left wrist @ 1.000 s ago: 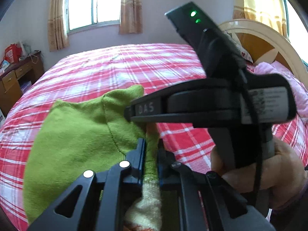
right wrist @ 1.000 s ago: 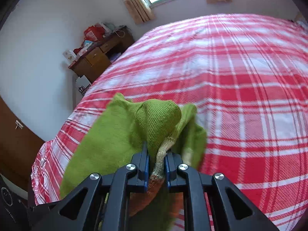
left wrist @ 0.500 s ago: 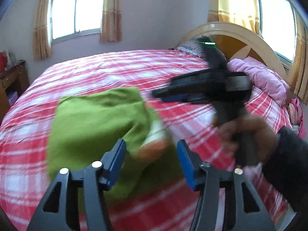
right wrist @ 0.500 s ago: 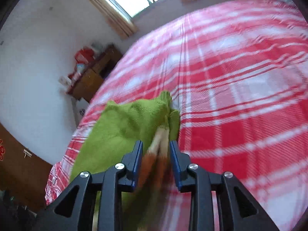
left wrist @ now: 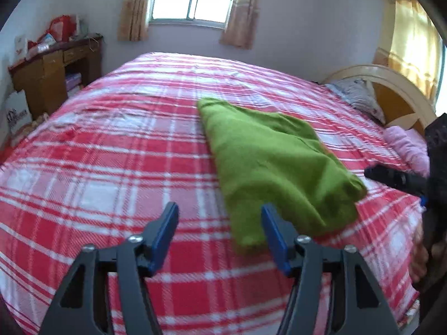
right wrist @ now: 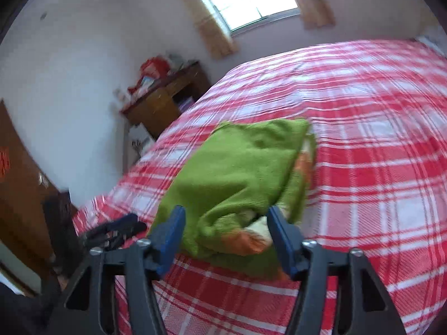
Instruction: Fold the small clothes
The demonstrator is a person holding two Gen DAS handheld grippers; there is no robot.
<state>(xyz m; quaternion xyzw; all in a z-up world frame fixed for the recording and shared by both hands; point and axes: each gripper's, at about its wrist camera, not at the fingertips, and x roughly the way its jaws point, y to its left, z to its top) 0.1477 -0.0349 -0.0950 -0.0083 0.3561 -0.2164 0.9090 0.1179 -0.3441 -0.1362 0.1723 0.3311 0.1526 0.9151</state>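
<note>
A small green knitted garment [left wrist: 273, 162] lies folded on the red plaid bed, with cream and orange trim showing at its near edge in the right wrist view [right wrist: 237, 173]. My left gripper [left wrist: 220, 234] is open and empty, just in front of the garment's near left corner. My right gripper [right wrist: 226, 237] is open and empty, its jaws on either side of the garment's near edge without holding it. The right gripper also shows at the right edge of the left wrist view [left wrist: 396, 178]. The left gripper shows at the lower left of the right wrist view [right wrist: 114, 230].
The red and white plaid bedspread [left wrist: 111, 167] covers the whole bed. A wooden desk [left wrist: 53, 75] with clutter stands at the far left by the wall. A curved headboard [left wrist: 391, 89], a pillow [left wrist: 354, 97] and pink bedding [left wrist: 408, 145] are at the right.
Both grippers let go of the green garment and opened wide. The garment dropped onto the bed in a folded heap and both grippers pulled back from it.
</note>
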